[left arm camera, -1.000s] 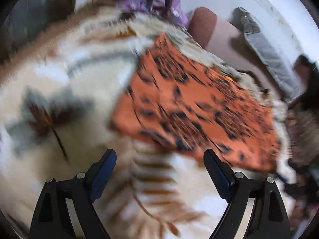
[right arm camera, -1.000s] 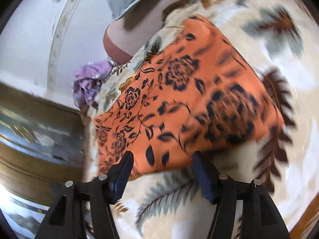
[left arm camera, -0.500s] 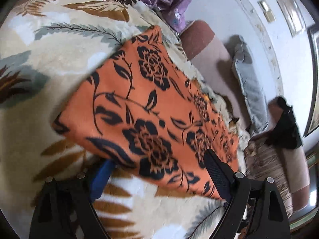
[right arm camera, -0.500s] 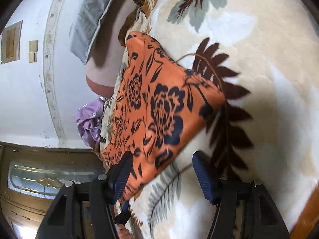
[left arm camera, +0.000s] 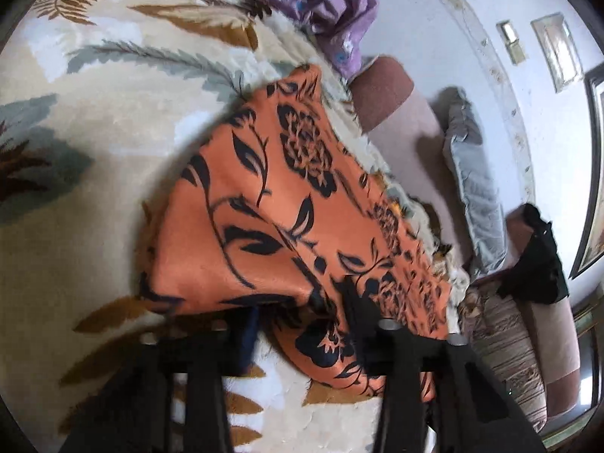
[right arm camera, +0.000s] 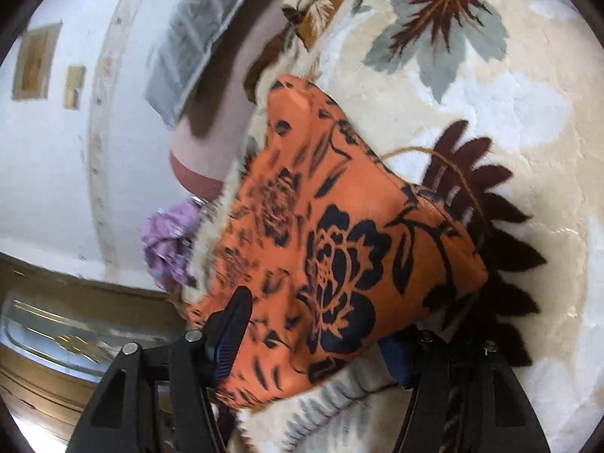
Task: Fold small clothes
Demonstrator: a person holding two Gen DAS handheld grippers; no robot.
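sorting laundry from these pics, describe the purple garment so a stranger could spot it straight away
Start from the big leaf-patterned blanket covering the bed. At its far edge, near the white wall, lies the purple garment, crumpled in a heap. Unlike the orange flowered cloth nearby, it is bunched up.

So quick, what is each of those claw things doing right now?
Left gripper: fingers apart, orange floral cloth draped between them; no firm grip visible.
Right gripper: fingers apart, same cloth between them; grip cannot be told.
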